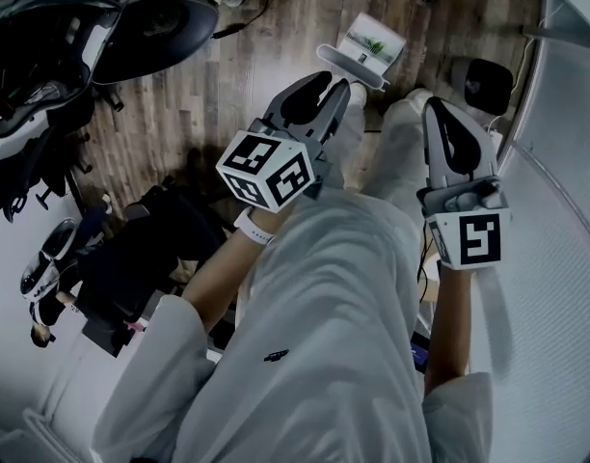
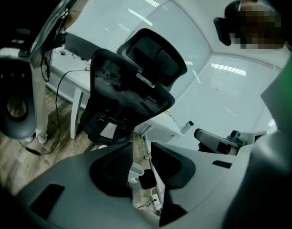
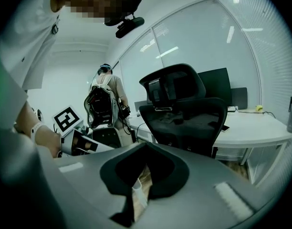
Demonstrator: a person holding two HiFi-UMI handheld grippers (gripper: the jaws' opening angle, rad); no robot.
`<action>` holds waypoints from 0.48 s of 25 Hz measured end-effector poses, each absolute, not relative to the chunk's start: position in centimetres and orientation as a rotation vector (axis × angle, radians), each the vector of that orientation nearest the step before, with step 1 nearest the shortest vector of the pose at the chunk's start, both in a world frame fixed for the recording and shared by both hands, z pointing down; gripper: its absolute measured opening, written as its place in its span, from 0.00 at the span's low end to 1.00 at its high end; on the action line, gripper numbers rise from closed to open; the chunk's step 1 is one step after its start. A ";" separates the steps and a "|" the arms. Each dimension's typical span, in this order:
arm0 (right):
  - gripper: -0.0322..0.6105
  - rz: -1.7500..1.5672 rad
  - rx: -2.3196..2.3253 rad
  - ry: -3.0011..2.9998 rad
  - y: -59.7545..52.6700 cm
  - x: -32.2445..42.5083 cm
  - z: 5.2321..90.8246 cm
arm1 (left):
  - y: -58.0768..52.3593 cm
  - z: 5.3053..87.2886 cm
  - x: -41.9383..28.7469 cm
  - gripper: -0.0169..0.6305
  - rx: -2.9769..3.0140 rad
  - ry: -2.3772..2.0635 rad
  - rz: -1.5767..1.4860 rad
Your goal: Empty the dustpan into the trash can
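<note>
**A:** 2 grippers, both empty. The left gripper [image 1: 330,85] has its jaws slightly parted with nothing between them, and the right gripper [image 1: 438,112] beside it is pinched closed.

**B:** And the dustpan [image 1: 370,46]?

**A:** Probably that white thing on the wood floor [image 1: 266,37], just beyond the left gripper's tips and untouched, though I can't be sure. It is likely light, stiff plastic that spills if tipped, so take its handle and keep it level.
</note>
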State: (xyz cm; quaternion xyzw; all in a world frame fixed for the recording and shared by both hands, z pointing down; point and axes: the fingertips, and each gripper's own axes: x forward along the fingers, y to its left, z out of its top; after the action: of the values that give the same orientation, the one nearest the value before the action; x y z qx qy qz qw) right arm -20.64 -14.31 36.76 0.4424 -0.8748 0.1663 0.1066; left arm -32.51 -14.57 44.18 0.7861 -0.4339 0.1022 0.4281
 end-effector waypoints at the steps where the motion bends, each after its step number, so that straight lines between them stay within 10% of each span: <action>1: 0.06 0.494 1.302 -2.572 -14.7 -20.6 37.3 | -14.7 45.0 -32.6 0.20 1.917 -1.086 0.232; 12: 0.24 0.643 1.177 -2.711 -15.9 -21.7 41.5 | -15.7 51.3 -31.8 0.31 1.718 -1.052 0.185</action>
State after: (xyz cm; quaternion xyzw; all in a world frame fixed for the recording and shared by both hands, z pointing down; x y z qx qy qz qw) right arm -21.71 -15.90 41.53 0.3886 -0.8947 0.2124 0.0586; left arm -31.79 -15.75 51.34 0.7199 -0.4407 0.0776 0.5305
